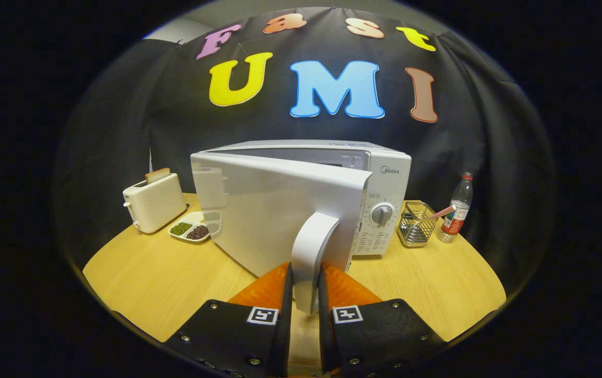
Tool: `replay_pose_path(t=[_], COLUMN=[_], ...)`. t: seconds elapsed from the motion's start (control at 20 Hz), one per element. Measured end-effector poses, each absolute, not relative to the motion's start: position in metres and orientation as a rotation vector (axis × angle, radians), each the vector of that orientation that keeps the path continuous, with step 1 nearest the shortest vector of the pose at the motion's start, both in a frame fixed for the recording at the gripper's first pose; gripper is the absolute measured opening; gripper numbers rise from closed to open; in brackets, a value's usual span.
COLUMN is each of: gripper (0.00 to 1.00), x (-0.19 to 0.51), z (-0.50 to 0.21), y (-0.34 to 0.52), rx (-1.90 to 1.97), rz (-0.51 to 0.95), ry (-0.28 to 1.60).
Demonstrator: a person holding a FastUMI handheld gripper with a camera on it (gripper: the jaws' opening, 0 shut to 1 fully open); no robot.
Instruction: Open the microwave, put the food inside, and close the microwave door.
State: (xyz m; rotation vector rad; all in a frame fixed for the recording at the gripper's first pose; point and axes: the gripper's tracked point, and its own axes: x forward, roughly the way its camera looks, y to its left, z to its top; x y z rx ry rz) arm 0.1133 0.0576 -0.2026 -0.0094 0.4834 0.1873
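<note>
Toaster (155, 202) with bread slice (157, 175); wire basket (415, 224); plastic bottle (456, 210); all on wooden table (164, 283).

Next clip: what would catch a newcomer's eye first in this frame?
The white microwave door, swung partly open toward the camera, with its handle clamped between the two fingers of the gripper. To the microwave's left sit a toaster with bread in it and a divided dish of beans; to its right stand a wire basket and a bottle.

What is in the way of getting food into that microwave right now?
The microwave door itself: it is only partly open and covers the cavity. The gripper is shut on the door handle; nothing else visibly blocks.
</note>
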Motion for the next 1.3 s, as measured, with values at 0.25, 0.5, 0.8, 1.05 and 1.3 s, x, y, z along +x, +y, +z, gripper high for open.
replay_pose_path(t=[0.25,0.5,0.8,1.05,1.3], gripper=[0.24,0.24,0.3,0.39,0.39], x=[0.081,0.052,0.015,-0.013,-0.042], z=[-0.197,-0.192,-0.188,-0.189,-0.187], y=[0.082,0.111,0.158,0.2,0.243], rx=[-0.019,-0.036,-0.068,-0.101,-0.122], rz=[0.208,0.219,0.254,0.325,0.428], ry=[0.491,0.489,0.476,0.495,0.5])
